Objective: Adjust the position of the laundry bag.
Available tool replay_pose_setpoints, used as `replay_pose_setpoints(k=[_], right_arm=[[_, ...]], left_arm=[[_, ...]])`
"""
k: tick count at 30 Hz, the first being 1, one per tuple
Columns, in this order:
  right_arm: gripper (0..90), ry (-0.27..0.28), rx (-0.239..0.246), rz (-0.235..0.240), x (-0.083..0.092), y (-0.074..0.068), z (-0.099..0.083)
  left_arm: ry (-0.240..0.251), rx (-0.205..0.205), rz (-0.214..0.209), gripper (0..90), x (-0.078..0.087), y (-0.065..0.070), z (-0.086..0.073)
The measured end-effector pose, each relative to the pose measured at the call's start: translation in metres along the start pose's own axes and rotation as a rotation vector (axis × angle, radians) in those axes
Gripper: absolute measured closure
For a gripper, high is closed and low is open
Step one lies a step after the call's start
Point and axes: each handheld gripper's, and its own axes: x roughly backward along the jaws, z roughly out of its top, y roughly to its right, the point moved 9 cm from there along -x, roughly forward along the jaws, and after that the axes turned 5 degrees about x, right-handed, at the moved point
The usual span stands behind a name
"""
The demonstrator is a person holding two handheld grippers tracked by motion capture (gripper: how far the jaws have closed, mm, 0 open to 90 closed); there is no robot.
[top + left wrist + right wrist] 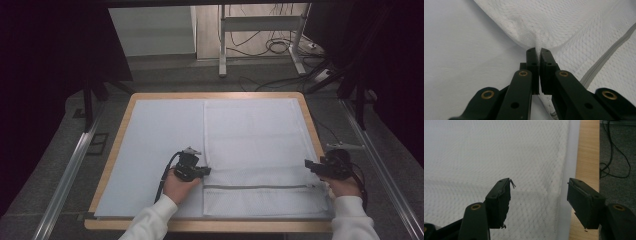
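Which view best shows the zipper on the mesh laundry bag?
The high view: the grey zipper runs nearly the full width of the mesh laundry bag between the two hands. The left gripper view shows a short slanting stretch of it; in the right gripper view I cannot make it out.

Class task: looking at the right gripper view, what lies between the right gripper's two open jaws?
In the right gripper view, the right gripper frames the white mesh bag and its side edge; nothing is gripped.

The left gripper (204, 171) is held low over the table, its 2 jaws pinched tight together on a fold of white mesh. The right gripper (311, 165) is held at the table's right edge, its 2 jaws spread wide, nothing clasped between them.
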Motion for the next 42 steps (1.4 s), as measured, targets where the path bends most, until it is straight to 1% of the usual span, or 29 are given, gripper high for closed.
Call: replay_pose_setpoints(k=[5,8,10,15,18,19,21,23,26,28,32,34,42], right_arm=[[39.4,-0.017,-0.012,-0.001,-0.004,0.005,-0.005],[45.2,-0.024,-0.027,-0.009,-0.006,0.008,-0.009],[48.9,-0.035,-0.027,-0.015,-0.008,0.011,-0.011],[57.3,-0.045,-0.026,-0.007,-0.011,0.013,-0.013],[60.3,-0.054,-0.025,0.008,-0.013,0.014,-0.014],[62.3,-0.064,-0.020,0.014,-0.016,0.013,-0.015],[63.6,-0.069,-0.016,0.013,-0.017,0.013,-0.016],[67.4,-0.082,-0.010,0.005,-0.019,0.014,-0.017],[73.7,-0.086,0.009,-0.019,-0.021,0.016,-0.017],[78.0,-0.092,0.018,-0.024,-0.021,0.015,-0.017],[84.4,-0.106,0.038,-0.028,-0.023,0.014,-0.019],[86.1,-0.109,0.047,-0.027,-0.024,0.014,-0.020],[86.9,-0.106,0.052,-0.032,-0.024,0.013,-0.019]], left_arm=[[0.000,-0.003,0.000,87.6,0.000,0.000,0.000],[-0.001,-0.002,-0.002,87.6,0.001,0.000,0.000],[-0.001,-0.002,-0.003,87.6,0.000,0.000,0.000],[-0.003,-0.003,-0.003,87.6,0.000,0.000,0.000],[-0.004,-0.005,-0.005,87.6,0.001,0.000,0.000],[-0.005,-0.006,-0.006,87.6,0.001,-0.001,0.000],[-0.006,-0.007,-0.006,87.7,0.001,-0.001,0.000],[-0.007,-0.007,-0.007,87.6,0.001,-0.001,0.000],[-0.006,-0.008,-0.008,87.7,0.001,-0.001,0.000],[-0.012,-0.014,-0.007,87.7,0.002,-0.002,0.000],[-0.006,-0.008,-0.008,87.8,0.002,-0.001,0.000],[-0.003,-0.007,-0.010,87.7,0.002,-0.001,0.001],[-0.005,-0.012,-0.015,87.9,0.004,-0.002,0.001]])
